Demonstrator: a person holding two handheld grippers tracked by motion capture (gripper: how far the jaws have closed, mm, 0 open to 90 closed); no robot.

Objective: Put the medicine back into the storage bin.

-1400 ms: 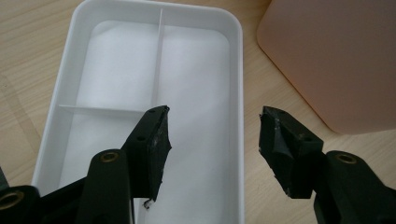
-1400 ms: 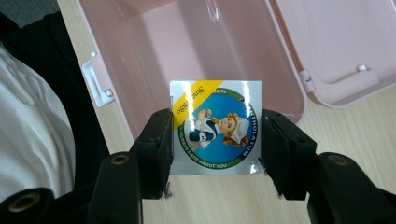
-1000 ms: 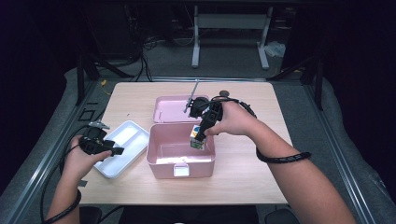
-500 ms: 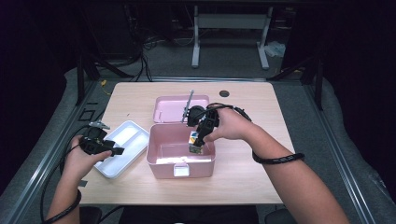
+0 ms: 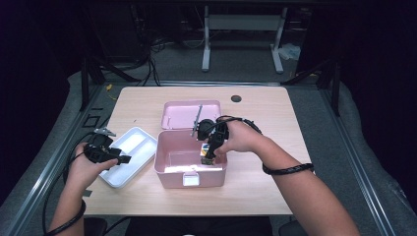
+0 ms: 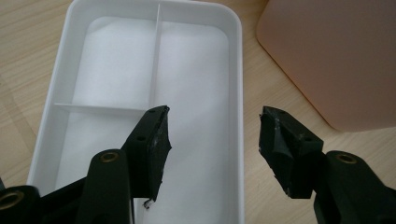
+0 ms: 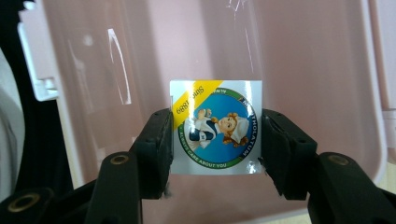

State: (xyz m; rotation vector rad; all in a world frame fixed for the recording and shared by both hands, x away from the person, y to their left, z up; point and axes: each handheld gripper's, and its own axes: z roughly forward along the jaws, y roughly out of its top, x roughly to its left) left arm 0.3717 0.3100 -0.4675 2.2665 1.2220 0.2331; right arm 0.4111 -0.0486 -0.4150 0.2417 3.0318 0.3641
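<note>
High view down over the table [image 5: 147, 105]; both gripper views close, sharing the pink box [image 5: 169, 160].

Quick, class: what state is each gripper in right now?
Left gripper: open, holding nothing, above the white divided plastic tray.
Right gripper: closed on a small square printed box inside the pink plastic bin.

Open tool [image 6: 212, 135] above white divided tray [image 6: 236, 70]

light: bright table, dark surround | glare: box floor | focus: soft
</note>
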